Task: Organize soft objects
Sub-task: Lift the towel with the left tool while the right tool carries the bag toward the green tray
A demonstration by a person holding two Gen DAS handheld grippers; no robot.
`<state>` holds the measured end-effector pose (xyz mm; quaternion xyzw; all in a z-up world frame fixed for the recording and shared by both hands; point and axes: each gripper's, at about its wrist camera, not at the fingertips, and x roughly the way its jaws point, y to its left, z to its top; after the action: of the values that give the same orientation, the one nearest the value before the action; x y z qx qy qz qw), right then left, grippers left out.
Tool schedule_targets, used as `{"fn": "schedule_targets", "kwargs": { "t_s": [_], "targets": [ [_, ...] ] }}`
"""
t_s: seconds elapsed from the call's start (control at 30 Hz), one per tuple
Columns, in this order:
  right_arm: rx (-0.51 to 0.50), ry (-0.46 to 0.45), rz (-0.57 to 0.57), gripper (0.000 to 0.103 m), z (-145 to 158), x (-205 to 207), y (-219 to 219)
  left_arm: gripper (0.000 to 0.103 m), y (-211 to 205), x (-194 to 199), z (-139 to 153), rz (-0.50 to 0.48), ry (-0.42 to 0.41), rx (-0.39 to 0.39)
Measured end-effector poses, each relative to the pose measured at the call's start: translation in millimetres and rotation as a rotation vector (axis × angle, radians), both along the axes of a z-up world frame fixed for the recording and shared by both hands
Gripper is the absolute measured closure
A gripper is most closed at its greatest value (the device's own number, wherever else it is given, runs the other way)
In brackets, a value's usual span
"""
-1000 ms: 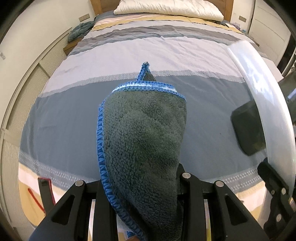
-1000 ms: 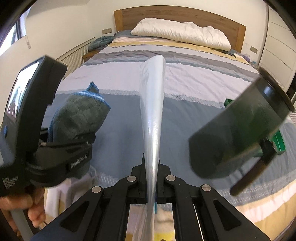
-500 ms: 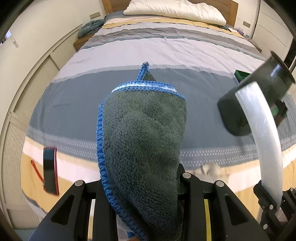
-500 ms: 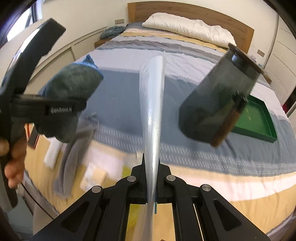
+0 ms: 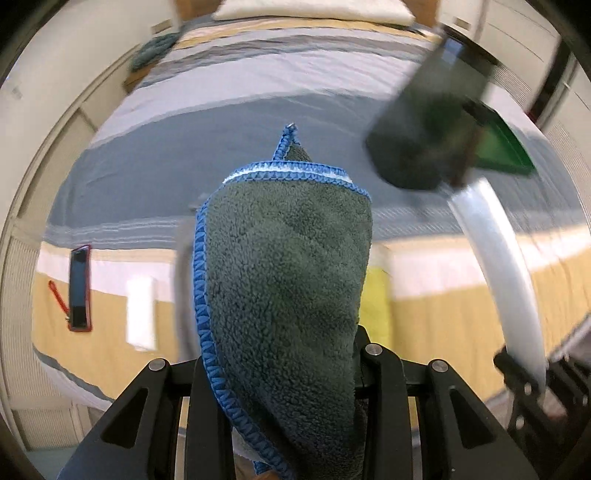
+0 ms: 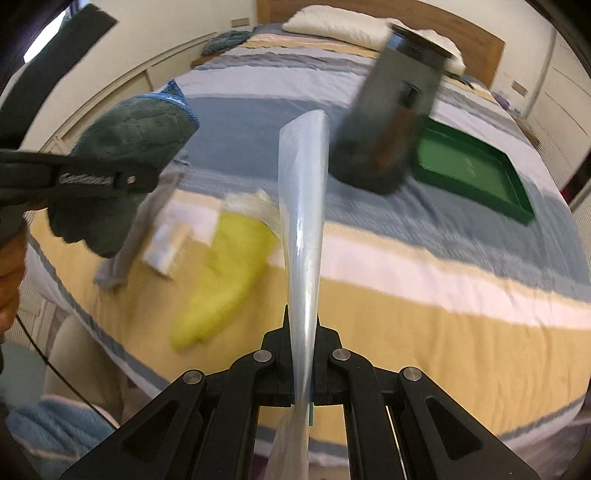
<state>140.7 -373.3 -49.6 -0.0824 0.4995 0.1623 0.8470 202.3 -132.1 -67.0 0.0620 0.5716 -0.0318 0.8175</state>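
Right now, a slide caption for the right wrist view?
Right gripper pinching a clear plastic bag above the striped bed.

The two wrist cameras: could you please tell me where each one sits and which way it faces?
Left wrist: on the left gripper, looking steeply down at the bed; its jaws hold a grey towel.
Right wrist: on the right gripper, shut on a clear plastic bag; a hand shows at the left edge.
Shared: towel, bag, green tray, bed.

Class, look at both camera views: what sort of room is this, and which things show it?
A bedroom, most likely: a bed with a striped cover, a white pillow and a wooden headboard.
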Motion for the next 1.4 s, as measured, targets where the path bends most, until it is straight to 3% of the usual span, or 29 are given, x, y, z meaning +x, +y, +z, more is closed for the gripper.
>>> {"fn": "schedule_targets", "kwargs": {
  "t_s": [0.4, 0.63, 0.77, 1.07, 1.17, 1.4],
  "targets": [
    [-0.057, 0.044, -0.240, 0.100, -3.0, -3.7, -133.1, 0.075, -152.0, -42.0, -25.3, -0.347, 0.125, -0.053],
    [-0.081, 0.020, -0.372, 0.100, 3.5, 24.8, -188.4, 0.075, -228.8, -14.6, -21.7, -0.433, 0.100, -0.096],
    [-0.085, -0.024, -0.423, 0.099, 11.6, 54.6, -211.4, 0.074, -264.1, 27.7, -12.7, -0.398, 0.050, -0.124],
    [-0.040, -0.114, -0.423, 0.099, 29.6, 184.1, -235.5, 0.074, -311.7, 149.7, -7.7, -0.241, -0.094, -0.140],
    [-0.023, -0.138, -0.405, 0.099, 29.8, 232.9, -243.5, 0.073, -322.0, 203.2, -12.8, -0.173, -0.126, -0.157],
    [-0.015, -0.138, -0.365, 0.099, 13.1, 330.5, -250.8, 0.073, -339.6, 285.7, -46.1, -0.077, -0.152, -0.158]
  ]
}}
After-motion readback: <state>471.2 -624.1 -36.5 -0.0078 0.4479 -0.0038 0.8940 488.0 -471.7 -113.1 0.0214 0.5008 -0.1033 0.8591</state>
